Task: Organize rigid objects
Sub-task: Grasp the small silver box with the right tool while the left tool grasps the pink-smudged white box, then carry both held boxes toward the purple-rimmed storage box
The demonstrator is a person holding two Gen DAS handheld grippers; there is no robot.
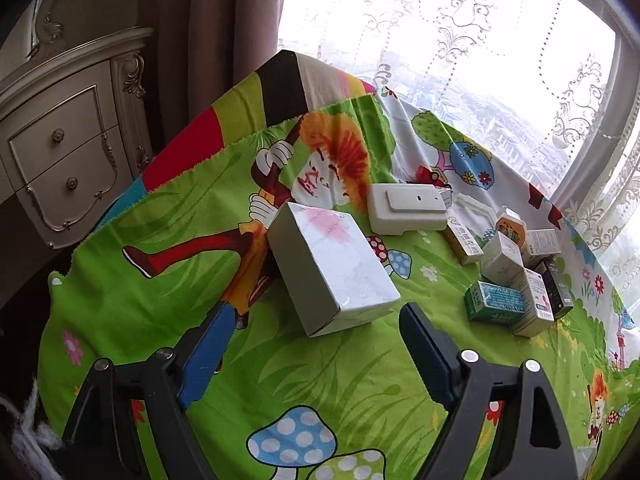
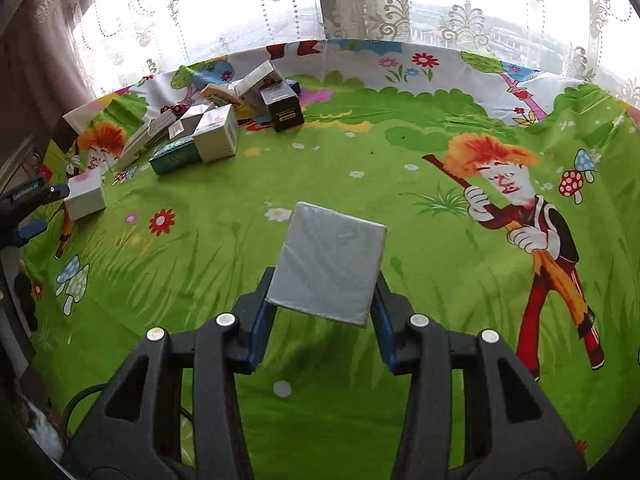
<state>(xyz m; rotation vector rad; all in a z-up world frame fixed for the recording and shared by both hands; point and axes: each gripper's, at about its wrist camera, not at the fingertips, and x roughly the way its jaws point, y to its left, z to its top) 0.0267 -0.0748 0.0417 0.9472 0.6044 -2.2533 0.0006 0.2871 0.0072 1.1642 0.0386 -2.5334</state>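
Note:
My left gripper (image 1: 316, 320) is open just short of a white box with a pink mark (image 1: 332, 268) that lies on the cartoon cloth; the box sits ahead of and between the fingers, untouched. This box also shows in the right wrist view (image 2: 85, 196), with the left gripper (image 2: 38, 210) beside it. My right gripper (image 2: 324, 300) is shut on a silver-grey box (image 2: 330, 266) and holds it above the green cloth. A pile of several small boxes (image 1: 516, 276) lies to the right of the left gripper and shows far left in the right wrist view (image 2: 216, 124).
A white flat device (image 1: 406, 208) and a red toy car (image 1: 432, 176) lie behind the white box. A cream dresser (image 1: 68, 152) stands left of the table. Lace curtains and a window (image 2: 360, 4) run behind the table's far edge.

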